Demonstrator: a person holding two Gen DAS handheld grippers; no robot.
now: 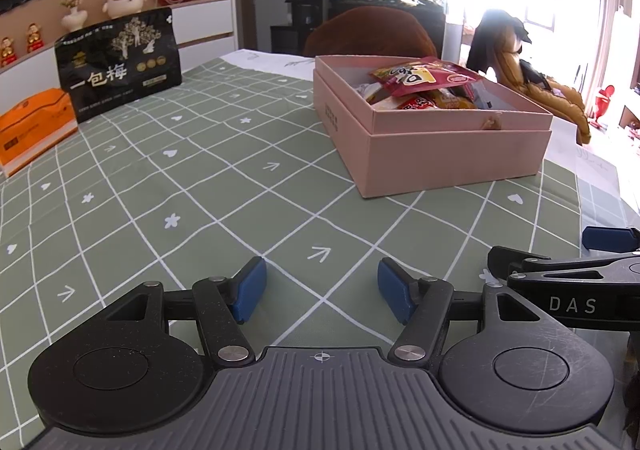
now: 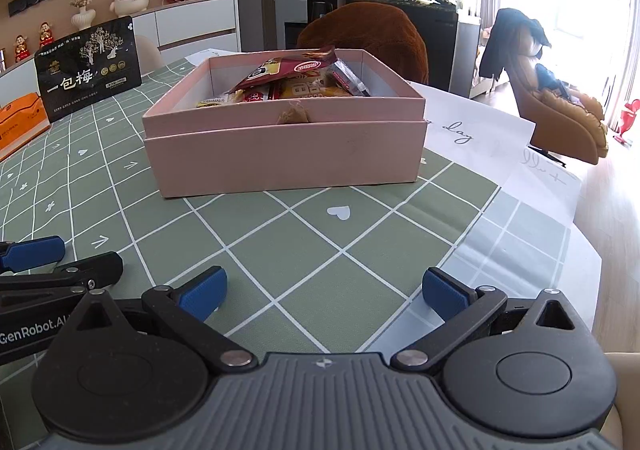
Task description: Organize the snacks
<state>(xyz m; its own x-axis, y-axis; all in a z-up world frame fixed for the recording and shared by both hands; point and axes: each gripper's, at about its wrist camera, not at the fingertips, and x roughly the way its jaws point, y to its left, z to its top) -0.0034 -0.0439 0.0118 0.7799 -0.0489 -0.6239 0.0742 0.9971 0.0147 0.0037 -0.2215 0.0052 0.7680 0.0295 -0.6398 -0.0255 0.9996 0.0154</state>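
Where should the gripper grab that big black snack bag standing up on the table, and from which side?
Best bet is the top edge of the black snack bag. It stands upright on the green tablecloth, and its top looks flat and thin, so open fingers could close over it from above. The left gripper is open and sits nearer that side. The orange box lies close by its lower corner, so a low grab looks crowded.
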